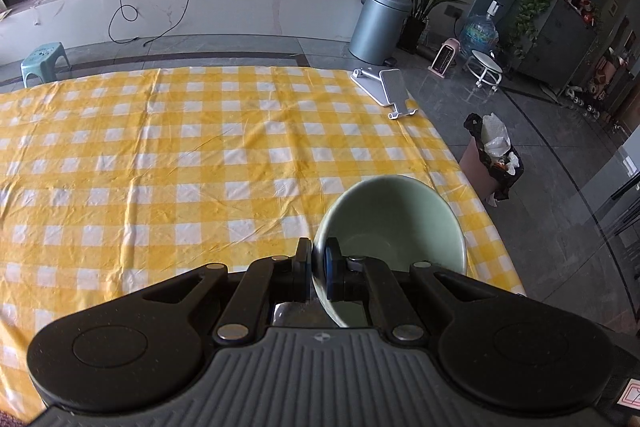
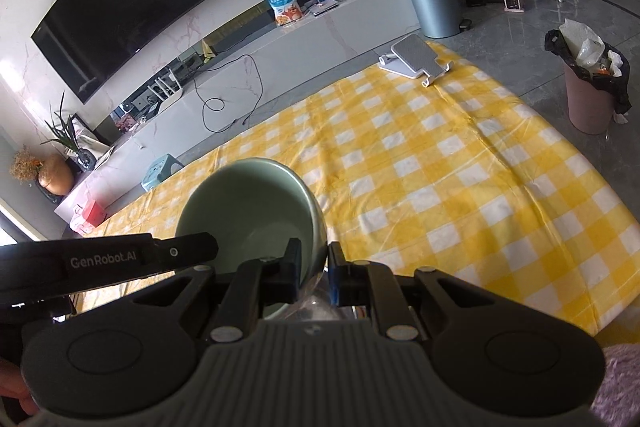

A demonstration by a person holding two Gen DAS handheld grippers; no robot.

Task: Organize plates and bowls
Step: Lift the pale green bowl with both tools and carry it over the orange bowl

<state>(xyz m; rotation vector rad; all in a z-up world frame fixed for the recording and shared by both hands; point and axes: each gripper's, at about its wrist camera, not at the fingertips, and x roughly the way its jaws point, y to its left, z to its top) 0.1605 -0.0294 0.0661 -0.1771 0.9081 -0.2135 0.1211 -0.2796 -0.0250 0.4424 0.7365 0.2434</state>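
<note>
My left gripper (image 1: 318, 267) is shut on the left rim of a pale green bowl (image 1: 396, 219), one finger inside and one outside, held above the right part of the yellow checked tablecloth (image 1: 180, 155). My right gripper (image 2: 314, 267) is shut on the right rim of a green bowl (image 2: 248, 211), held above the cloth (image 2: 460, 179). Part of the other gripper (image 2: 108, 261) shows at the left of the right wrist view, close to that bowl. I cannot tell whether both grip the same bowl. No plates are in view.
A white phone stand (image 1: 390, 87) sits at the table's far right corner, also in the right wrist view (image 2: 416, 61). On the floor beyond are a grey bin (image 1: 378, 27), a pink wastebasket (image 1: 490, 163) and a small teal stool (image 1: 42, 61).
</note>
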